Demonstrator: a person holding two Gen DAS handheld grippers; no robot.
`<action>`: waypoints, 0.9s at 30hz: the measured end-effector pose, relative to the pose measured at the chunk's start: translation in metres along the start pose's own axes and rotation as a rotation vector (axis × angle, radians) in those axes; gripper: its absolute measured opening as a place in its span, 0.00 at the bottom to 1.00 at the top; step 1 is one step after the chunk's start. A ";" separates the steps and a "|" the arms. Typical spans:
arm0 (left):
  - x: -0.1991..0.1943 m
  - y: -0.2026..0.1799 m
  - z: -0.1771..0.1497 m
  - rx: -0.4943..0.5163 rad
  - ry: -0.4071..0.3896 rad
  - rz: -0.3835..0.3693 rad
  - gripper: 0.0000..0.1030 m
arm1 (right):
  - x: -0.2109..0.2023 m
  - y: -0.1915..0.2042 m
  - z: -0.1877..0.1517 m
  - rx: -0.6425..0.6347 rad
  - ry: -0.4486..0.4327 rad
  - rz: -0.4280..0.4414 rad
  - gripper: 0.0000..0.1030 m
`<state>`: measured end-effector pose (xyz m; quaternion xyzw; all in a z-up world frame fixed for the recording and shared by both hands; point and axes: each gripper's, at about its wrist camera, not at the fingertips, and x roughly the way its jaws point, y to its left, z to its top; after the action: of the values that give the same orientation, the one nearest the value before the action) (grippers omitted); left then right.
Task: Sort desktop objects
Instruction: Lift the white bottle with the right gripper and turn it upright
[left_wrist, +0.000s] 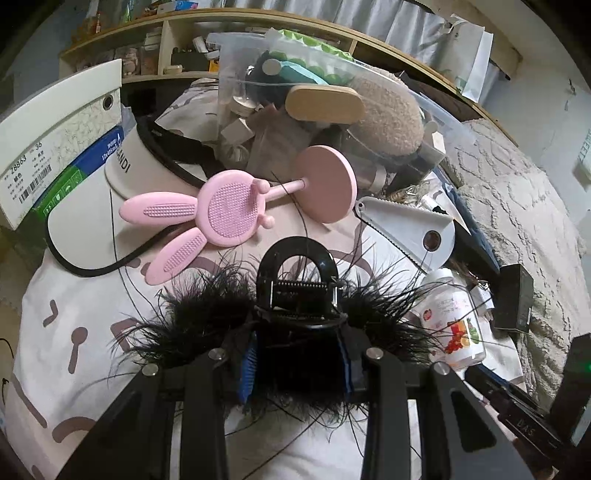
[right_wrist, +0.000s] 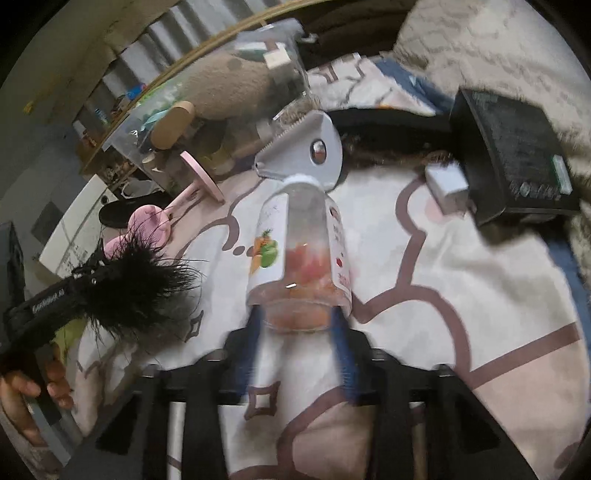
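Observation:
My left gripper is shut on a black feathered hair clip and holds it above the patterned bed sheet. The clip also shows in the right wrist view. My right gripper has its blue pads on either side of the base of a clear gummy jar lying on the sheet. Whether the pads press the jar is blurred. The jar also shows at the right of the left wrist view. A pink rabbit brush on a round stand lies ahead of the clip.
A clear storage bin full of items stands at the back. A white visor and a shoe box are at the left. A grey toothed scraper, a white charger and a black box lie around the jar.

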<state>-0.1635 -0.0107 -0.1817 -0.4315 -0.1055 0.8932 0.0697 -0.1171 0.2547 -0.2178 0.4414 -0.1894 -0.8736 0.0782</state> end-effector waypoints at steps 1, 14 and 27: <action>0.000 -0.001 0.000 0.004 -0.002 0.001 0.34 | -0.001 -0.001 0.003 0.018 -0.010 0.002 0.80; 0.002 -0.005 0.004 0.051 -0.012 0.019 0.34 | 0.048 -0.003 0.096 0.057 0.151 -0.006 0.75; 0.016 0.000 0.007 0.036 0.027 -0.014 0.34 | 0.109 0.039 0.116 -0.228 0.366 -0.176 0.46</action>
<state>-0.1788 -0.0086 -0.1895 -0.4415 -0.0913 0.8885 0.0852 -0.2758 0.2165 -0.2206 0.5955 -0.0330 -0.7983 0.0841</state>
